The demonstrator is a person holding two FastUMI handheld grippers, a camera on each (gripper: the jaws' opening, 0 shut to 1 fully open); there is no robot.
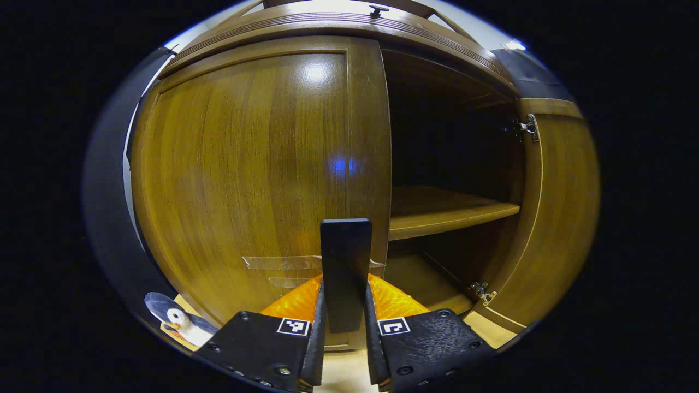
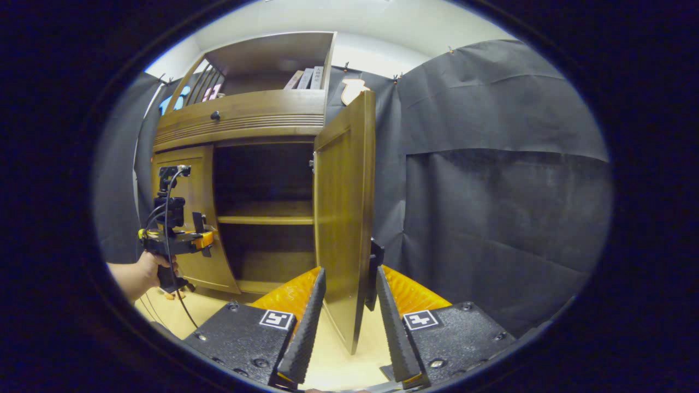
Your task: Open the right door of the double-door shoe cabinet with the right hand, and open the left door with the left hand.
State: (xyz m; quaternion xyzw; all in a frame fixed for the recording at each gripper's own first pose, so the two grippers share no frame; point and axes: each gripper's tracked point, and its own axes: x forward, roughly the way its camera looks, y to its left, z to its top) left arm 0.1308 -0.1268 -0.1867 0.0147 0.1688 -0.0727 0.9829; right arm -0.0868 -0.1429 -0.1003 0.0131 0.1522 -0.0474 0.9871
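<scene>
In the left gripper view, the left door [image 1: 246, 164] of the brown wooden shoe cabinet stands closed. Its dark upright handle [image 1: 345, 245] sits between my left gripper [image 1: 345, 284], whose fingers press on both sides of it. The right door [image 1: 557, 218] is swung open, baring a shelf [image 1: 448, 210]. In the right gripper view, my right gripper [image 2: 349, 270] straddles the free edge of the open right door [image 2: 341, 218], one finger against the inner face and the other against the dark handle [image 2: 375, 262]. Farther left, a hand [image 2: 144, 273] holds the left gripper [image 2: 205, 237] at the left door [image 2: 185, 218].
A penguin toy [image 1: 175, 319] lies on the light floor by the cabinet's lower left corner. Above the doors runs a drawer front with a knob [image 2: 215, 115], and an upper shelf holds books [image 2: 306, 79]. Black cloth wall [image 2: 491, 191] hangs to the right of the open door.
</scene>
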